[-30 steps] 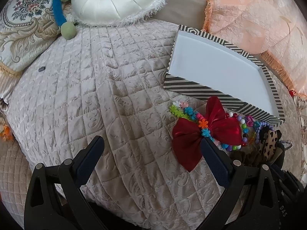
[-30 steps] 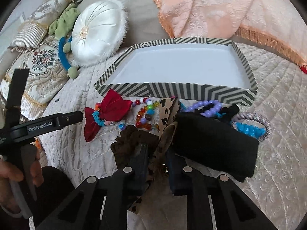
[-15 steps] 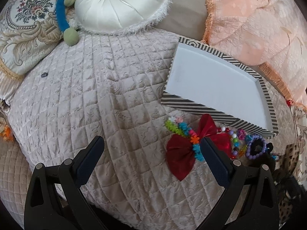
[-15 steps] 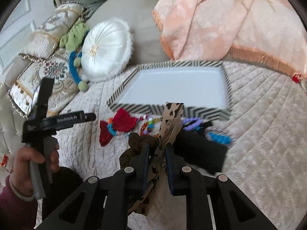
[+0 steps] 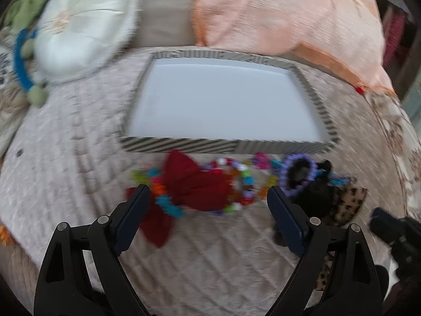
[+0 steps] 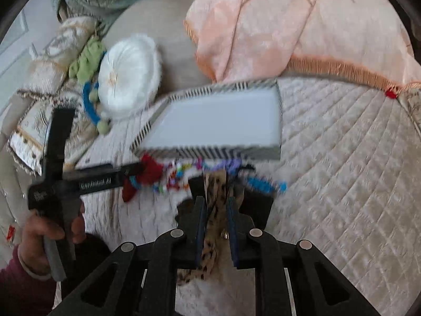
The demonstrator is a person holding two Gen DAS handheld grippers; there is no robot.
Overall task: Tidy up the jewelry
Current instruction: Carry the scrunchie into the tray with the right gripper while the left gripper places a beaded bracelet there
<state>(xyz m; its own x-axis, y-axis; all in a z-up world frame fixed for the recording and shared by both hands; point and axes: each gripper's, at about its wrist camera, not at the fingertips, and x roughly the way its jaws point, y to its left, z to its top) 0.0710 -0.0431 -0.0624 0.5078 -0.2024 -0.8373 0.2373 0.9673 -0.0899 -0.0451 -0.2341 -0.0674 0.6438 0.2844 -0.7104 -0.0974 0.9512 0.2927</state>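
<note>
The right gripper (image 6: pixel 215 205) is clamped narrow on a leopard-print fabric hair tie (image 6: pixel 213 192), soft and crumpled, which hangs below the dark blue pads (image 6: pixel 200 221). The left gripper (image 5: pixel 208 197) stands wide with its jaws closing; its fingers straddle a dark red fabric bow (image 5: pixel 194 184) without touching it. In the right wrist view a person's hand (image 6: pixel 50 234) in a maroon sleeve grips the left tool's handle.

The loose pieces lie in a row on the quilted, diamond-stitched beige bedspread (image 6: pixel 342 158), just in front of the tray: the bow, strings of glossy multicoloured beads (image 5: pixel 236 173), a purple bead bracelet (image 5: pixel 298 173) and a black fabric piece (image 5: pixel 318 197). The rectangular tray (image 5: pixel 181 144) has a smooth white floor and black-and-white striped walls. Behind it sit a round pleated satin cushion (image 5: pixel 84 26) with a fringed edge and a peach fringed throw (image 6: pixel 302 26). Both views are motion-blurred.
</note>
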